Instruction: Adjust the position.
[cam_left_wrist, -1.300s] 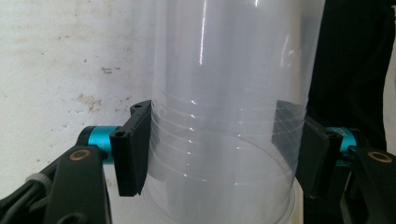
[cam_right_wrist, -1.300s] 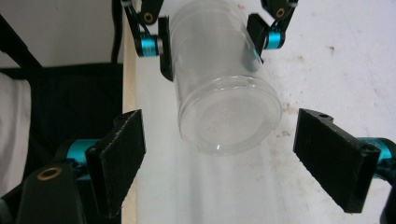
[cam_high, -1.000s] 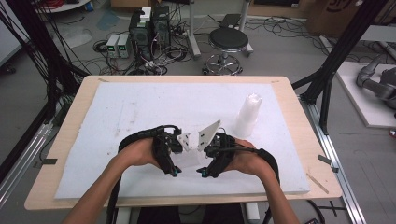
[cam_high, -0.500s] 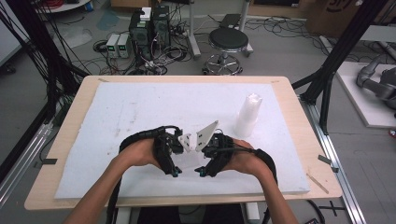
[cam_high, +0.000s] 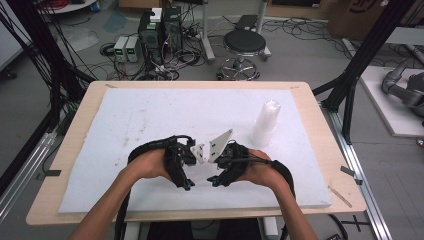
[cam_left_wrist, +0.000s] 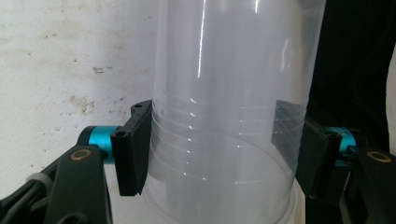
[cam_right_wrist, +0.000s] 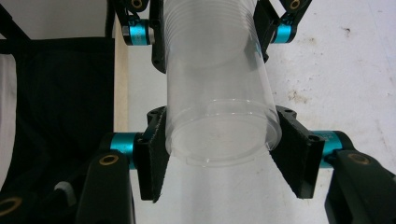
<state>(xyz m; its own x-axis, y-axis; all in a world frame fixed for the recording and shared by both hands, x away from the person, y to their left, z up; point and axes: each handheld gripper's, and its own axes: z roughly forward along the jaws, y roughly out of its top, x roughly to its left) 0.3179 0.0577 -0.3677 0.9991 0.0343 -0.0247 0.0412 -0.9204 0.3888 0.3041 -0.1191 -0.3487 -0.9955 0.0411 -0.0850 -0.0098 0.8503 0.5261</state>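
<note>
White mat (cam_high: 150, 120): two clear cups (cam_right_wrist: 219, 93), nested.

Pale wooden counter (cam_high: 310, 107) topped by a stained white foam sheet (cam_high: 150, 115). Toward the far right of the sheet, standing upright, a white stack of cups (cam_high: 265, 122). Beyond the counter, on grey floor, a round black stool (cam_high: 243, 42) on a chrome base, computer towers (cam_high: 160, 27) amid tangled cables, two small white boxes (cam_high: 125, 48). Black frame struts (cam_high: 360, 60) at both sides.
</note>
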